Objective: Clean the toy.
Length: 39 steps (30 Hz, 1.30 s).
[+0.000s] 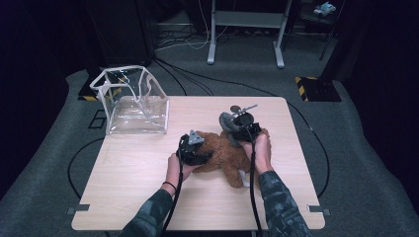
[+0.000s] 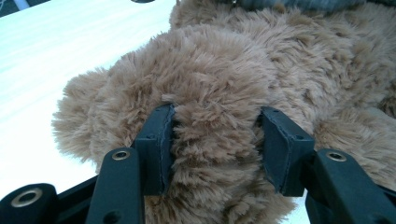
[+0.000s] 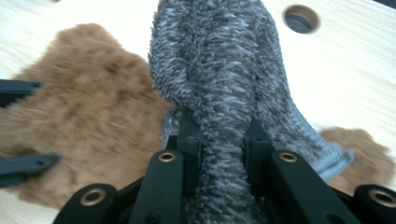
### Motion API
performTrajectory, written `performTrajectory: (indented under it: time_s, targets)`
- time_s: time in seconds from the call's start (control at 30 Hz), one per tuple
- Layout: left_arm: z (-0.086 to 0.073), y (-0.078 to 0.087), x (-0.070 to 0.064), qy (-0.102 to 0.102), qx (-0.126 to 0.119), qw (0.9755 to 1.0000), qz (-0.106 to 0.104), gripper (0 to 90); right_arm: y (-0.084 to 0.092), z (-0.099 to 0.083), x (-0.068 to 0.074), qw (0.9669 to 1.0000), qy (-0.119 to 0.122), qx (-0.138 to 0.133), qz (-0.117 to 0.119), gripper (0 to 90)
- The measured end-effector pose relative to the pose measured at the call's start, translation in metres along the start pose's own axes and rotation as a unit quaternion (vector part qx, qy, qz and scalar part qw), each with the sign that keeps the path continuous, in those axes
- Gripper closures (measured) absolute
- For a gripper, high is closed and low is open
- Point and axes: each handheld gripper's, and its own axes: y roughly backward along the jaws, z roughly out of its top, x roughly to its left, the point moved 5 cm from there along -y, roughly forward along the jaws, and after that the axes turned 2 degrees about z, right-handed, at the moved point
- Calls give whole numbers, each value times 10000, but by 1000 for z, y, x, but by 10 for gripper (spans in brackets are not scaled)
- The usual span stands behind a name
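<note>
The brown plush toy (image 1: pixel 225 153) lies mid-tabletop (image 1: pixel 128 173) — the left gripper (image 2: pixel 215 140) pinches its limb to anchor it, while the right gripper (image 3: pixel 223 144) is clamped tight on a grey fuzzy sock (image 3: pixel 219 70) — apparently working it along the toy

Camera layout: one fixed overhead view, two gripper-mounted close views.

The high view looks forward and down from the person's side, taking in the whole table (image 1: pixel 148 197) with the brown plush toy (image 1: pixel 222 153) near its centre. The left gripper view sits very close against the toy's fur (image 2: pixel 219 93), facing along its jaws. The right gripper view faces along its jaws at a grey fuzzy sock (image 3: pixel 224 93), the toy just behind it. All three views share the toy and the tabletop.
</note>
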Motion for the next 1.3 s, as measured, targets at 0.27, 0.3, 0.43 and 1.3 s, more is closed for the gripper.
performTrajectory:
  time_s: [0.27,0.3,0.43,1.3]
  targets:
    - [2,0,-2,-13,-5,10000,2,484,3,-18,-42,9985,-534,13,-141,744]
    - [2,0,-2,-12,8,10000,-5,484,3,-20,-43,9983,-564,7,-149,744]
    - [2,1,-2,8,15,10000,-39,484,4,-25,-52,9973,-704,-21,-206,744]
    - [-1,2,1,102,18,9999,-13,482,16,1,2,9994,-133,-241,209,744]
